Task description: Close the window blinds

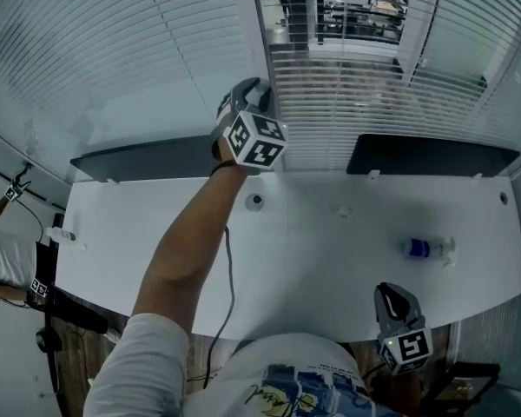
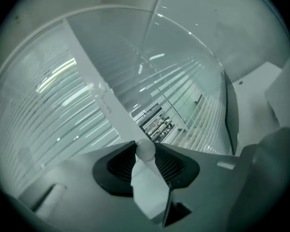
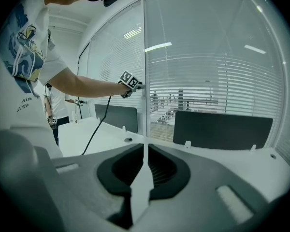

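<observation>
At upper centre the left hand-held gripper point(image 1: 250, 89) clamps the round white wand point(image 2: 146, 149) of the blinds point(image 1: 347, 102) hanging behind the white surface point(image 1: 313, 250), while the right hand-held gripper point(image 1: 391, 295) sits clenched, empty, at lower right.

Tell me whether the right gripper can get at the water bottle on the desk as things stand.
Probably yes. The water bottle lies on bare desk just ahead of the right gripper, with nothing between them. Its jaws are shut, so they would have to open first.
</observation>
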`<state>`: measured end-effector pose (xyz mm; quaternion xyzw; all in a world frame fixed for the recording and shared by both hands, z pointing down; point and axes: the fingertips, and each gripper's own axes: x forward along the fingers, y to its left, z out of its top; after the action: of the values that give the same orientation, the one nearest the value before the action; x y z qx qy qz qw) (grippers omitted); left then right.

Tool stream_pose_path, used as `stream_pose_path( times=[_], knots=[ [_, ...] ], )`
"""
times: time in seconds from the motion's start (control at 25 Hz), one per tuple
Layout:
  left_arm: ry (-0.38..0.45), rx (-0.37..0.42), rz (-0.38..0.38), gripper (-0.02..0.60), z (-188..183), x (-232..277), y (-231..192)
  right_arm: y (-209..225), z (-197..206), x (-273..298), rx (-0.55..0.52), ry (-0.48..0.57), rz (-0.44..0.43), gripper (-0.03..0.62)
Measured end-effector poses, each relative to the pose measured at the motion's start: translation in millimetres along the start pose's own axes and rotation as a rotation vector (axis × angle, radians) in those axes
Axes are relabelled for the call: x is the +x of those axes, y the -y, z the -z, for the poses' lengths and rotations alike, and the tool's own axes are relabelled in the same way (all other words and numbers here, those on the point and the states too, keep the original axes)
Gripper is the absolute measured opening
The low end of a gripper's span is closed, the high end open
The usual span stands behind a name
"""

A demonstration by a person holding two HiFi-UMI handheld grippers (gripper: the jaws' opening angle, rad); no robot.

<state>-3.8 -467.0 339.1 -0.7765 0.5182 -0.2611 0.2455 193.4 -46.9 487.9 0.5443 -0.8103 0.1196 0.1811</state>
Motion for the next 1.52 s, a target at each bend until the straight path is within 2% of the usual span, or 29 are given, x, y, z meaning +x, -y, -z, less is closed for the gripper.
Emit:
stream_pose_path(
  times=[0.36,0.64,0.72,0.8,0.88,0.96,1.12,1.16,1.2,1.32,1.52],
  knots=[
    [0.028,-0.602,-0.015,0.126,4.1,-3.5,-12.2,-0.1,-3.4,1.3,0.011,0.009,-0.003,0.018],
    [0.066,-1.051,0.054,0.126,9.6,-1.6,-13.2,3.8,-2.4,0.4,0.005,0.005,-0.006,0.018],
    [0.074,-1.14,0.08,0.126,12.1,-2.6,-12.6,1.7,-2.2,0.7,0.0,0.005,-0.008,0.018],
    [0.076,-1.157,0.089,0.126,12.2,-3.5,-12.9,0.6,-3.0,0.8,-0.001,0.004,-0.009,0.018],
    [0.076,-1.133,0.093,0.127,11.5,-3.3,-12.9,1.2,-2.3,1.0,-0.002,0.004,-0.008,0.018],
    [0.065,-1.072,0.091,0.129,11.5,-2.9,-12.0,0.5,-2.2,1.2,-0.002,0.006,-0.009,0.018],
    [0.031,-0.856,0.07,0.137,11.4,-6.0,-9.9,-0.5,-2.2,-0.5,0.001,0.004,-0.009,0.018],
    [0.03,-0.79,0.066,0.157,10.7,-6.9,-10.2,0.3,-1.7,0.2,0.002,0.006,-0.007,0.018],
    [0.034,-0.717,0.061,0.18,8.9,-7.1,-11.8,1.3,-1.7,1.8,0.001,0.011,-0.004,0.018],
    [0.044,-0.451,0.047,0.186,3.0,-10.5,-13.8,-0.1,-0.2,1.8,-0.001,0.006,-0.003,0.018],
    [0.025,0.114,0.035,0.184,-1.3,-16.6,1.6,2.1,6.5,-2.6,0.004,0.001,-0.001,0.018]
  ],
)
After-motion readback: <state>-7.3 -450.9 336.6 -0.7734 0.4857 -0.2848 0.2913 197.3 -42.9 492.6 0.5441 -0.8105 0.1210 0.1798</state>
